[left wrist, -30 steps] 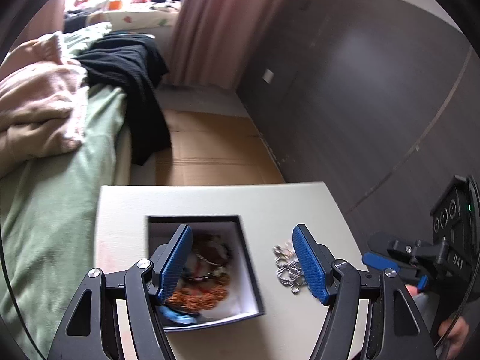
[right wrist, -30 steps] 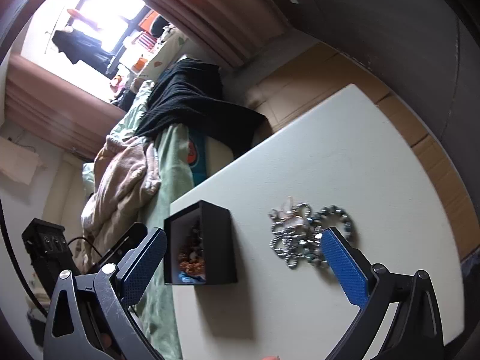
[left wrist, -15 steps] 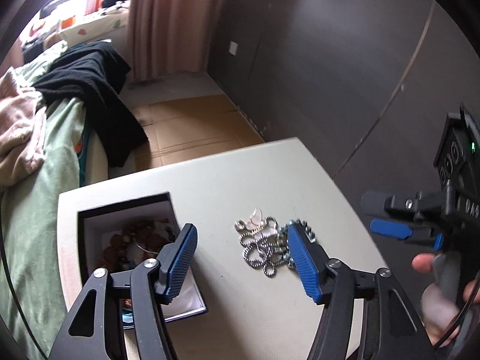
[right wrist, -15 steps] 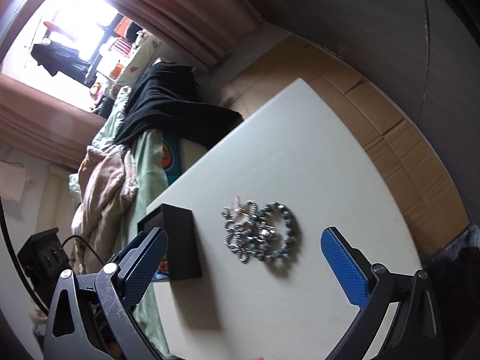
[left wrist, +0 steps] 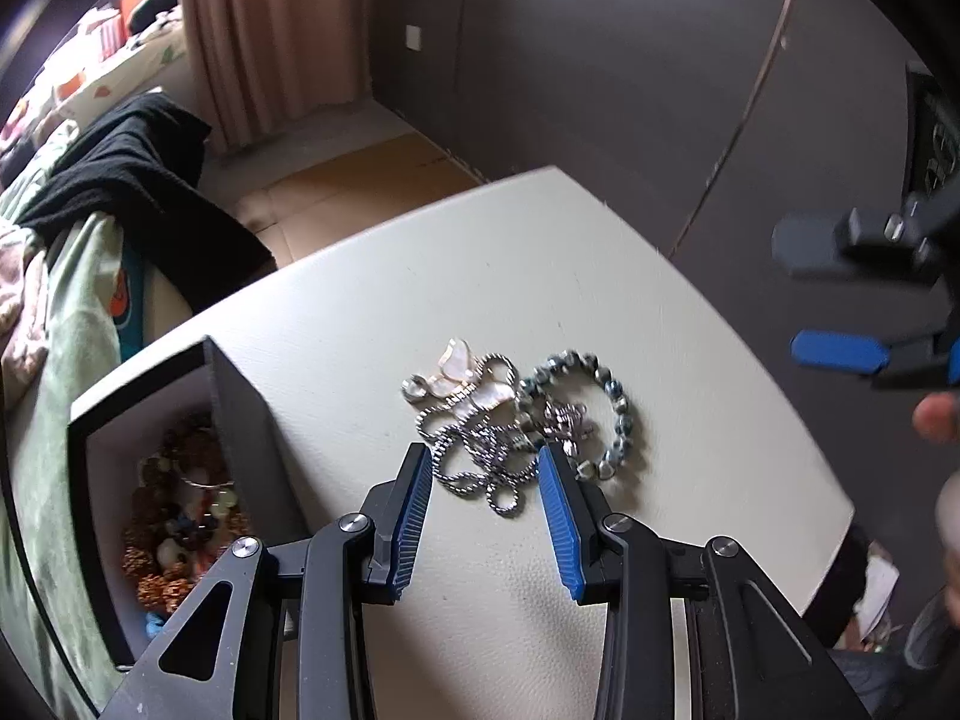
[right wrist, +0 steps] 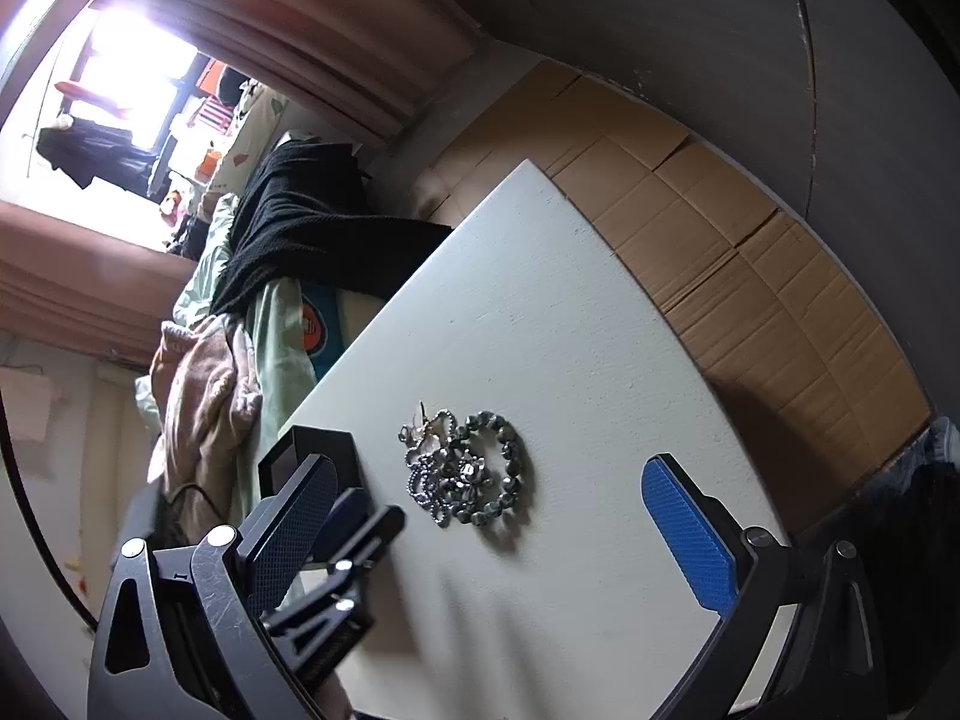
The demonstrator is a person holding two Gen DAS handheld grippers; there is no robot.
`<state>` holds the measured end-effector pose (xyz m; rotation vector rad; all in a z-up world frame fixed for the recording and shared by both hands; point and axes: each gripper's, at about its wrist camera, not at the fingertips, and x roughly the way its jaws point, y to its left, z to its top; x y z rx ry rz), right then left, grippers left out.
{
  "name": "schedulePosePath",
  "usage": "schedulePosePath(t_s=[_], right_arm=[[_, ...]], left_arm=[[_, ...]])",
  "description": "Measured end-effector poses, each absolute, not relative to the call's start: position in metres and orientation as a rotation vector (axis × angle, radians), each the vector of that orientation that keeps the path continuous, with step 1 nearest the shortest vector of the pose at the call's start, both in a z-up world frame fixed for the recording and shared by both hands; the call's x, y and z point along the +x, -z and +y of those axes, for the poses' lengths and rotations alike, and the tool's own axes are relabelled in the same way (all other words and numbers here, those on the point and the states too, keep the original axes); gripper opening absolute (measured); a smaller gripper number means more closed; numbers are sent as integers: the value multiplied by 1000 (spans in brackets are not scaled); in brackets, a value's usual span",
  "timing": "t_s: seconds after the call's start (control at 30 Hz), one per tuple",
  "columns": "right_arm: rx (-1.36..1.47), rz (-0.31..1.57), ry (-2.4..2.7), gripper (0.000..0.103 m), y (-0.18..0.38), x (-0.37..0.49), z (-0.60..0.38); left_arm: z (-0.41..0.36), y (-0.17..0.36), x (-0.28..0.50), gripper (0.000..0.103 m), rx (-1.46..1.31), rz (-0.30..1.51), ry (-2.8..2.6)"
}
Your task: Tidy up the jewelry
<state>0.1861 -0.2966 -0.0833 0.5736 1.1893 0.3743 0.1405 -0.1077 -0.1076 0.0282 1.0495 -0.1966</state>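
Note:
A tangle of silver chain (left wrist: 480, 456) with a shell pendant (left wrist: 456, 366) lies on the white table (left wrist: 540, 276), touching a grey beaded bracelet (left wrist: 609, 414). My left gripper (left wrist: 485, 480) hangs just above the near end of the chain. Its jaws are closing; the chain's loops sit between the blue pads, which do not press on them. A black box (left wrist: 240, 396) with several bead pieces inside stands to the left. My right gripper (right wrist: 492, 540) is wide open and holds nothing, short of the same jewelry pile (right wrist: 468, 468). The left gripper (right wrist: 360, 531) shows beside the box (right wrist: 312, 450).
A bed with a green sheet (left wrist: 72, 324), a black garment (left wrist: 138, 192) and a pink blanket (right wrist: 198, 384) runs along the table's left side. Cardboard (right wrist: 750, 252) covers the floor beyond the table. Dark wall panels (left wrist: 600, 60) stand behind. A fingertip (left wrist: 933, 414) shows at right.
My left gripper has swung from over the box to the chain pile on its right and come lower, its jaws narrowing. The right gripper has drifted so the pile sits nearer between its fingers.

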Motion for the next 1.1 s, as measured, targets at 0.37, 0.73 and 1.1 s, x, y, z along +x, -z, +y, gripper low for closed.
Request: schedulePosePath(t_s=[0.37, 0.73, 1.1], right_arm=[[593, 1183, -373, 103, 81, 187, -307], [558, 1233, -386, 103, 96, 193, -290], [438, 1284, -383, 73, 116, 198, -259]], left_arm=[[-113, 133, 157, 38, 90, 1106, 147], [-106, 138, 164, 11, 30, 1068, 154], [-75, 89, 145, 4, -117, 938, 148]])
